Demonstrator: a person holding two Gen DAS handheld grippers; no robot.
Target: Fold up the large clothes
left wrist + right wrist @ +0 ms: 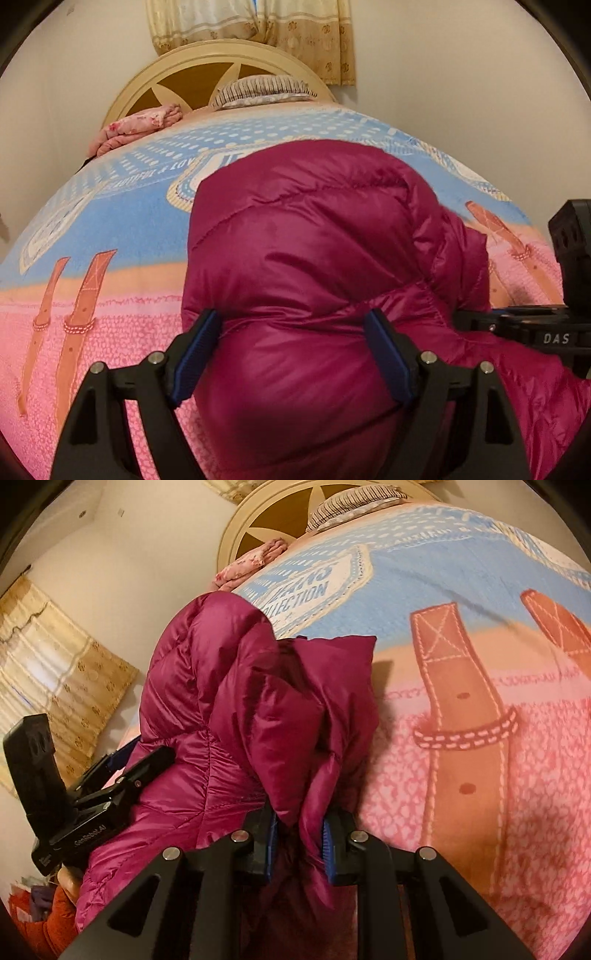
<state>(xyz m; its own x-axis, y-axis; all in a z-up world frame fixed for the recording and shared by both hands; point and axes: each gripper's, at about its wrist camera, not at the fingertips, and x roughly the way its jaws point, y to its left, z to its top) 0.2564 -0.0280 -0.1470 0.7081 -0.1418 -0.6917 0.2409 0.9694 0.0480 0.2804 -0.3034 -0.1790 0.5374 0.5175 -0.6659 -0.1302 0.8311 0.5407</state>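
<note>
Bed: a blanket in blue and pink with printed brown straps covers it; nothing here is a container in the strict sense, the bed simply bears everything.
On the bed: a magenta puffer jacket bunched in a thick mound near the foot; a striped pillow and a folded pink floral cloth lie up by the cream headboard.
Left gripper: jaws spread wide, one blue pad on each side of a fat roll of the jacket. The pads sit right against the puffy fabric, though I can't see that they squeeze it.
Right gripper: jaws drawn close, pinching a gathered fold of the jacket between the blue pads.
Jacket and claws: the mound rises straight ahead of both, the grippers side by side at its near edge.
Hard to make out: the jacket's lower part is cut off beneath the claws; sleeves and collar can't be told apart. An orange sleeve shows at the right view's corner.
</note>
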